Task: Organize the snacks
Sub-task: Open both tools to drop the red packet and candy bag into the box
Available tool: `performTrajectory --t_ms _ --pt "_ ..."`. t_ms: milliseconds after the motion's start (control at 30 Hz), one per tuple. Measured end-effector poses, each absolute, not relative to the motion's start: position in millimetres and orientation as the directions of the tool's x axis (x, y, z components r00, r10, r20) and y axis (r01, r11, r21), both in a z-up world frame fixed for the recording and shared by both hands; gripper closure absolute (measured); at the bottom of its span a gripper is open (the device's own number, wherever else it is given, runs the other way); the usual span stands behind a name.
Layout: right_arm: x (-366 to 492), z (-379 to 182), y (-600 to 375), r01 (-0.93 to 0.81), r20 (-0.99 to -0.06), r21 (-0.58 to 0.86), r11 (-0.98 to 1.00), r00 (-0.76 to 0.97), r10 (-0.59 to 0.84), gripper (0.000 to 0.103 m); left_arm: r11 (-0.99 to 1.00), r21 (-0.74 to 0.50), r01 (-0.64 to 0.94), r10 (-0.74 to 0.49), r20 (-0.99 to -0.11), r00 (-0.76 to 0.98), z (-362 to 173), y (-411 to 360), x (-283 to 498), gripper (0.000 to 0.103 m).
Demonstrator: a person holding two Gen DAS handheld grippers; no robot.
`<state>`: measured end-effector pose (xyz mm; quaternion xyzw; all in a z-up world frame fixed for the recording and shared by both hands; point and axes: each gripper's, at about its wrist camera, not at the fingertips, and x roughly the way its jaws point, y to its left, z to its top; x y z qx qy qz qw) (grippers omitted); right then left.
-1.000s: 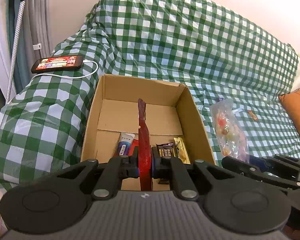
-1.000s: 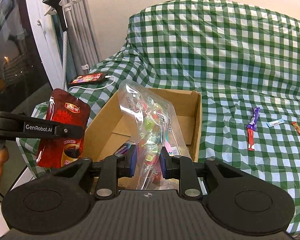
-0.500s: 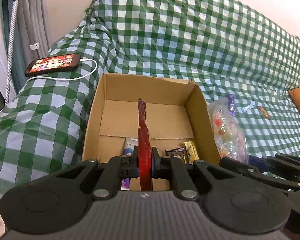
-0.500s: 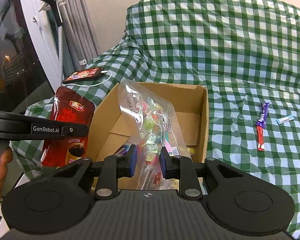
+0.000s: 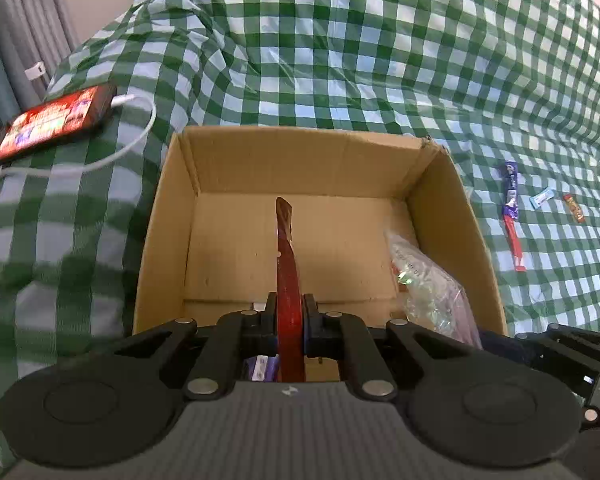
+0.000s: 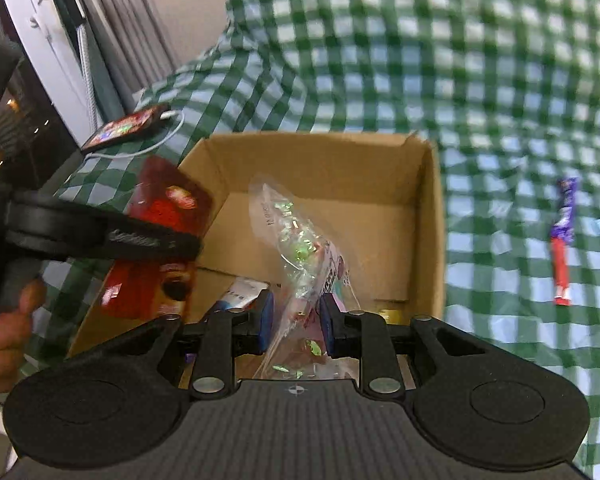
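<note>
Left gripper (image 5: 287, 316) clamping red pouch (image 5: 288, 280) edge-on over cardboard box (image 5: 300, 152), printed front (image 6: 156, 240) visible only from right wrist, right gripper (image 6: 296, 320) pinching clear candy bag (image 6: 300, 256)

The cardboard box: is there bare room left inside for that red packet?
Yes. The cardboard box has bare floor along its back wall and left side, ahead of the red packet. The right side holds the clear candy bag; the near edge is crowded with small snacks.

- A sofa covered in green-and-white checked cloth (image 5: 340, 60).
- An open cardboard box (image 5: 300, 152) sits on it.
- A phone (image 5: 52, 120) with white cable (image 5: 136, 136) lies left.
- Three small wrapped snacks (image 5: 512, 216) lie right.
</note>
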<state>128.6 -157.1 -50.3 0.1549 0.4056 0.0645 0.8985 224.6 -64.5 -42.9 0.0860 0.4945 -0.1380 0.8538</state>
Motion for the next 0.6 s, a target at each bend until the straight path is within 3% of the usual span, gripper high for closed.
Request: performTrajectory --t_ms 67,133,167,200,400,600 --pt "138 -43 -159 0.024 -0.715 0.336 0.941 0.658 0.239 0.071 0.952 0.042 0.302 -0.117 -0.865 0.487 -34 -63 232 0.089" --pt "140 -32 -163 0.052 -0.711 0.370 0.928 0.658 0.247 0.041 0.958 0.022 0.287 -0.124 -0.868 0.480 -21 -54 238 0.050" --pt "139 -26 -163 0.053 -0.711 0.380 0.923 0.655 0.255 0.036 0.962 0.012 0.274 -0.127 -0.867 0.482 -16 -49 239 0.011" --pt "135 -21 -163 0.038 -0.698 0.391 0.920 0.664 0.269 0.031 0.969 0.014 0.248 -0.117 -0.855 0.505 -10 -42 237 0.001" --pt "94 -16 -152 -0.006 -0.640 0.374 0.927 0.722 0.263 0.021 0.972 0.039 0.232 -0.108 -0.802 0.587 -5 -22 196 0.000" --pt "34 -8 -140 0.096 -0.626 0.374 0.922 0.760 0.175 0.014 0.972 -0.017 0.235 -0.156 -0.794 0.588 0 2 115 0.000"
